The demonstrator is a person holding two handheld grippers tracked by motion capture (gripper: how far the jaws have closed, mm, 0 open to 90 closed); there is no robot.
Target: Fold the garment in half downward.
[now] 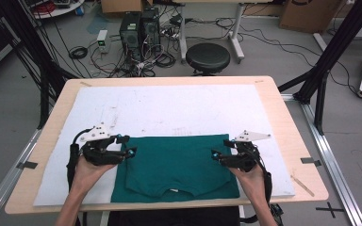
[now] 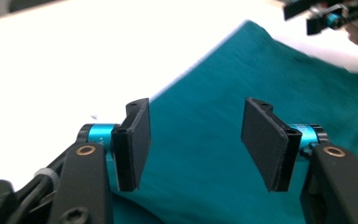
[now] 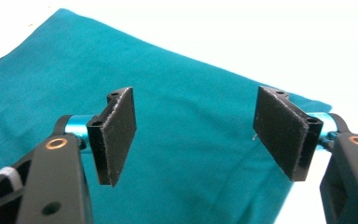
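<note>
Teal shirt (image 1: pixel 176 165) flat on tabletop (image 1: pixel 52 141), long axis left-right; left hand-held gripper (image 1: pixel 131 147) and right hand-held gripper (image 1: pixel 213 156) over opposite ends, equally near, jaws apart, empty.

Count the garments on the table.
1: a folded green shirt on the white sheet at the near table edge, between the open left gripper and right gripper.

No readable text, perhaps from blur.

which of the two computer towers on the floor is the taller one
The left tower, beside the small white box; its top stands higher than the right tower.
</note>
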